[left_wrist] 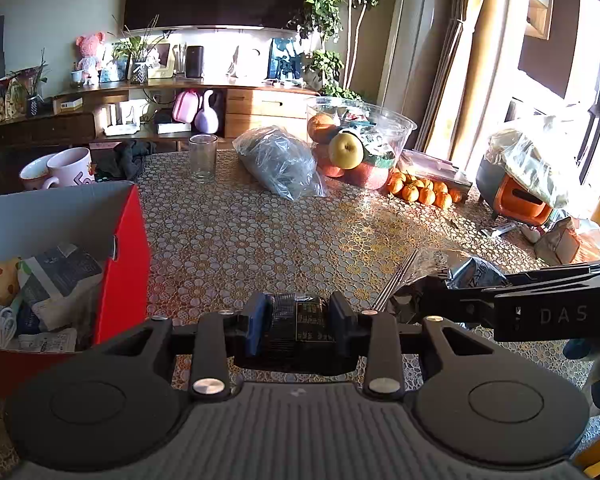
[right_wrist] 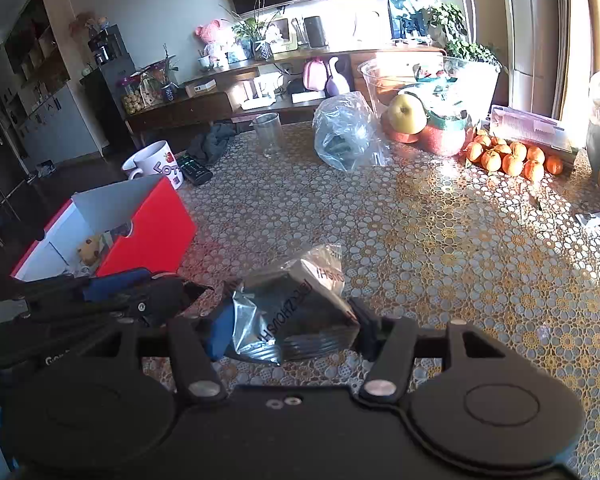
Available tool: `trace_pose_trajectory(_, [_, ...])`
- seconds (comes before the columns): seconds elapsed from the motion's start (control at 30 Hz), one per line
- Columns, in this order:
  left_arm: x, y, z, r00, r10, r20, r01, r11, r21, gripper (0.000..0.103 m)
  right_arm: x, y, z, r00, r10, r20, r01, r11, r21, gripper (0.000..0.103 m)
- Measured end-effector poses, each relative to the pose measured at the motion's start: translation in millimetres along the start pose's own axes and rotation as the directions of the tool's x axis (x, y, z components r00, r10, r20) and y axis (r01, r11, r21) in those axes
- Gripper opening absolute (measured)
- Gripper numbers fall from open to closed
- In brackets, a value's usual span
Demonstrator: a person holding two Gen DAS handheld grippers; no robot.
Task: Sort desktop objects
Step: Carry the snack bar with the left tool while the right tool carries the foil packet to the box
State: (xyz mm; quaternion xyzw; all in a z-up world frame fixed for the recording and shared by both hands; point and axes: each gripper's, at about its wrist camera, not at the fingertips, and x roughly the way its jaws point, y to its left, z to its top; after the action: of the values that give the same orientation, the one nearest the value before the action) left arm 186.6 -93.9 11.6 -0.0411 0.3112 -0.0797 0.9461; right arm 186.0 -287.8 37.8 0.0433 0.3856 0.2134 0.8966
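Observation:
My left gripper (left_wrist: 300, 314) is shut on a small black ridged block (left_wrist: 298, 320) with gold print, held above the lace tablecloth (left_wrist: 260, 220). Close on its left stands a red box (left_wrist: 124, 248) with a white inside, holding a yellow spotted toy (left_wrist: 0, 286), grey packets and white cables. My right gripper (right_wrist: 292, 320) is shut on a silver-black foil packet (right_wrist: 296, 312) with printed letters. In the left wrist view the right gripper (left_wrist: 440, 296) reaches in from the right with that packet (left_wrist: 474, 274). The right wrist view shows the left gripper (right_wrist: 188, 290) in front of the red box (right_wrist: 148, 224).
At the table's far side are two mugs (left_wrist: 66, 168), a black remote (right_wrist: 194, 168), an empty glass (left_wrist: 203, 158), a clear plastic bag (left_wrist: 280, 162), a fruit bowl (left_wrist: 360, 136) and several tangerines (left_wrist: 420, 190). An orange-grey appliance (left_wrist: 516, 188) under plastic stands at the right.

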Motion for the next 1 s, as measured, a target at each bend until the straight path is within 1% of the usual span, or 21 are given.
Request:
trace_pose_trajectory(0.23, [-37.4,19.8,-1.4,1.000,-0.004,0.019,0.004,1.000,-0.020,0.033,-20.1,31.4,-9.2,1.000,0.015,0.007,-0.015,1.000,-0.015,0.059])
trace_pose_trajectory(0.47, [-70.8,45.0,-2.2,0.998,0.014,0.054,-0.013,0.999,-0.033,0.034,-33.6,69.8,-9.8,0.998,0.056,0.027,-0.055,0.997,-0.056,0.059])
trace_pose_trajectory(0.77, [-103.3,87.3,-3.6,0.994,0.057,0.090,-0.050,0.996,-0.073,0.033,-31.0,117.1,-5.7,0.994,0.106,0.026,-0.102,0.988,-0.119,0.059])
trace_pose_trajectory(1.0, [-117.4,122.3,-4.1,0.989,0.102,0.103,-0.092,0.991,-0.098,0.034,-19.0,147.3,-2.2,0.990,0.142,-0.008,-0.142,0.979,-0.149,0.059])
